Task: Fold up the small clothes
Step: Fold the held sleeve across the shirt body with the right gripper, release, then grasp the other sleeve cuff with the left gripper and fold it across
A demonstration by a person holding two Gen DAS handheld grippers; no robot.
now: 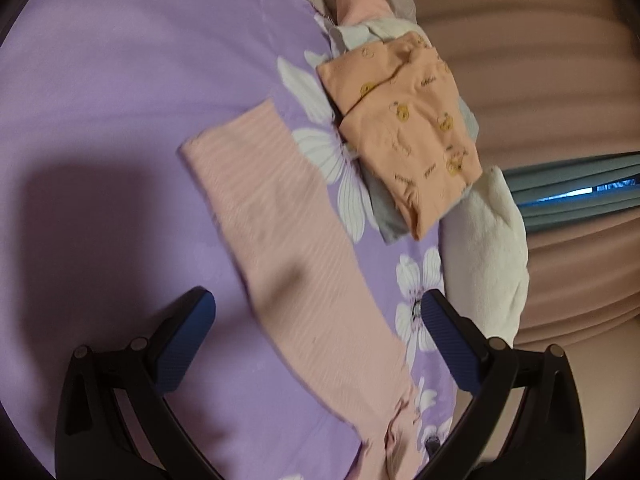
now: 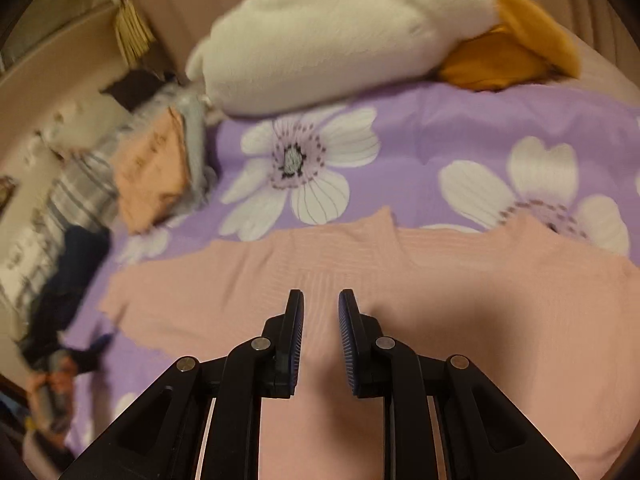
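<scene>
A pink ribbed garment [image 1: 272,216] lies flat in a long strip on the purple flowered bedsheet [image 1: 120,80]. My left gripper [image 1: 316,304] hovers over its near end, jaws wide open, one finger on each side of the strip, and grips nothing. In the right wrist view the same pink garment [image 2: 240,292] spreads across the sheet [image 2: 420,140]. My right gripper [image 2: 320,296] sits just above it with its pads a narrow gap apart. No fabric is pinched between them.
A stack of folded clothes topped by an orange printed piece [image 1: 408,128] [image 2: 152,176] sits beside a white plush toy [image 1: 484,240] [image 2: 340,40] at the bed's edge. Striped [image 2: 80,192] and dark [image 2: 68,280] clothes lie at the left.
</scene>
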